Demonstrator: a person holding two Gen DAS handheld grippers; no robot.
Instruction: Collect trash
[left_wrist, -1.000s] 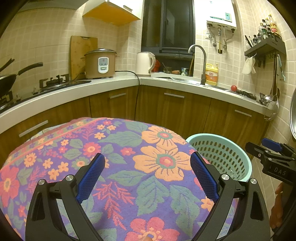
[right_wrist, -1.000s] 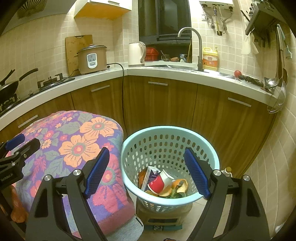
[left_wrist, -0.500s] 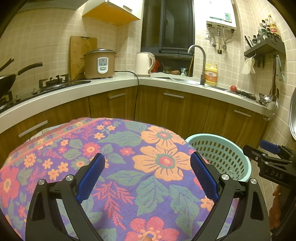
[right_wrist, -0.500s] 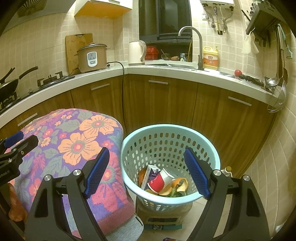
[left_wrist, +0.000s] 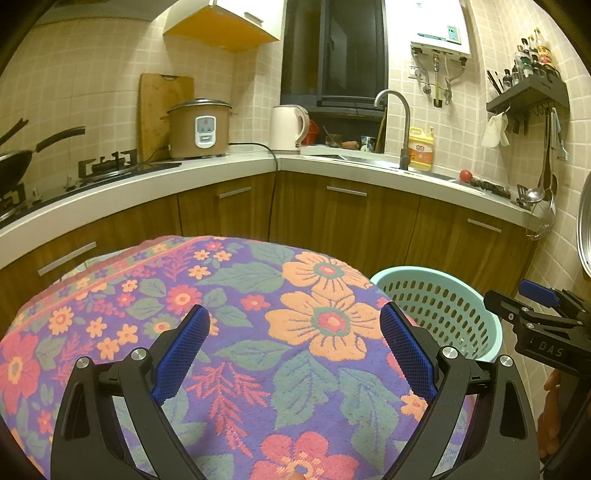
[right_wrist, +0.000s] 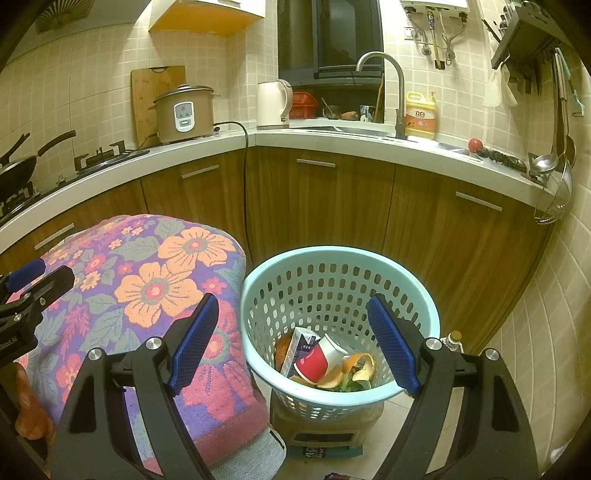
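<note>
A light blue perforated basket (right_wrist: 340, 266) stands on a box on the floor, right of a table under a floral cloth (right_wrist: 147, 288). Inside lie a red paper cup (right_wrist: 316, 360), a small carton (right_wrist: 301, 345) and orange peel (right_wrist: 360, 369). My right gripper (right_wrist: 293, 343) is open and empty, held above the basket's near rim. My left gripper (left_wrist: 293, 349) is open and empty above the floral cloth (left_wrist: 258, 332); the basket (left_wrist: 436, 306) shows to its right, with the right gripper's side (left_wrist: 535, 321) beyond it.
Brown cabinets (right_wrist: 317, 206) under a white L-shaped counter close off the back. On the counter stand a rice cooker (right_wrist: 183, 112), a kettle (right_wrist: 273, 103), a tap (right_wrist: 391, 81) and a yellow bottle (right_wrist: 419, 116). A tiled wall (right_wrist: 546, 332) is on the right. A small bottle (right_wrist: 452, 338) stands behind the basket.
Both grippers have stayed open and empty with only a slight drift. The basket's contents have not moved.
</note>
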